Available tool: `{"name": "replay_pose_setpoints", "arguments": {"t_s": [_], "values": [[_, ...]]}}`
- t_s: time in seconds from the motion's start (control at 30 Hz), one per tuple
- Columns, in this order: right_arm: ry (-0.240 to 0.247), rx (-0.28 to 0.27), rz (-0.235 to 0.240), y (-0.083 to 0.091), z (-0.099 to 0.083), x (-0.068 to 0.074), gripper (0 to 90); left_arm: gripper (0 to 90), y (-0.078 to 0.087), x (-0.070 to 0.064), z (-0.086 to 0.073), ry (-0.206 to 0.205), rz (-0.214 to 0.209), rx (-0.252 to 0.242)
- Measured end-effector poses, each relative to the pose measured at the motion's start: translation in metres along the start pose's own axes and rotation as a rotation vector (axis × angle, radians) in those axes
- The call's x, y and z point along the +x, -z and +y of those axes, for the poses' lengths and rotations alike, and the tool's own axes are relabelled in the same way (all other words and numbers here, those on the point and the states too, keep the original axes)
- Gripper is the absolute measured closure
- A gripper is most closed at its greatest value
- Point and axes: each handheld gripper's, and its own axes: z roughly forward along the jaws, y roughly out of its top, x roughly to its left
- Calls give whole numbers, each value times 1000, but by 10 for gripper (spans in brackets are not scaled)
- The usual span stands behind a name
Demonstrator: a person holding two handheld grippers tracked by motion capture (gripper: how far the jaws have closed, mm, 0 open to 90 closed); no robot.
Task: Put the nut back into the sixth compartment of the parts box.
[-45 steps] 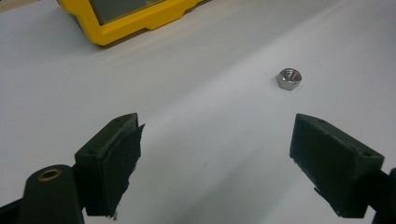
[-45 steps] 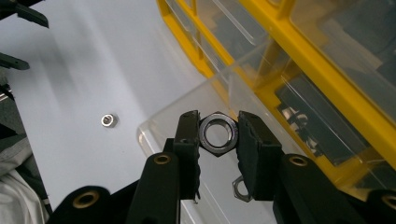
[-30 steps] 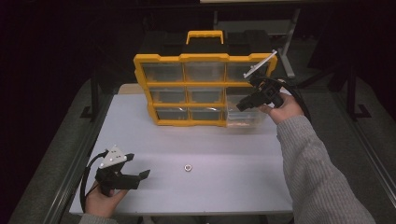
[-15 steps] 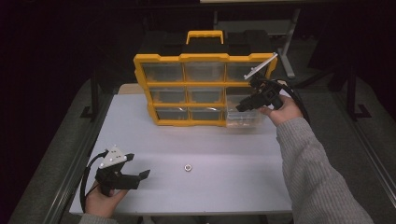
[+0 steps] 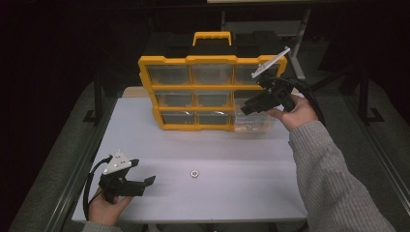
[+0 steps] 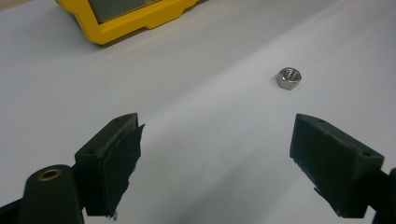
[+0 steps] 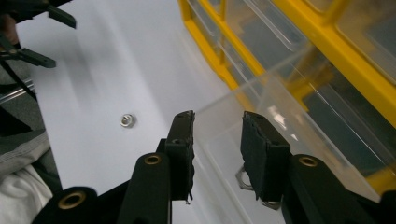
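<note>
Left jaws: I read my left gripper (image 5: 140, 182) as spread wide, nothing between the pads, held low over the white table (image 5: 241, 164) at its near left corner.

Right jaws: my right gripper (image 7: 217, 140) stands partly parted at the front wall of the clear drawer (image 7: 280, 121). I cannot tell whether the pads bear on that wall or merely straddle it.

Nut, position: the loose hex nut (image 6: 288, 78) lies flat on the table, bore upward, well apart from the yellow organiser (image 5: 212, 92).

Nut, bearing from left jaws: ahead and toward the right-hand jaw in the left gripper view, beyond the tips, not yet between them.

Nearer hand: the left, in my judgement; in the high view the nut (image 5: 194, 173) sits just right of it, while the right gripper (image 5: 251, 107) is up at the organiser.

Drawer: pulled out from the bottom right bay, resting on the table, with at least one nut showing inside.

Axis: the nut has no long axis, so I judge any flat-to-flat approach will serve.

Coming move, judged: carry the left jaws forward and slightly right before closing.
</note>
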Motion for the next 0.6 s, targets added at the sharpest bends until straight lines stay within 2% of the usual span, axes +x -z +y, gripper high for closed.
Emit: {"name": "replay_pose_setpoints", "arguments": {"t_s": [0.2,0.6], "values": [[45,-9,26,0,7,18,611,160,0,0,0,4,1,-1],[118,-14,73,-16,11,45,577,160,0,-1,0,10,0,-7]]}}
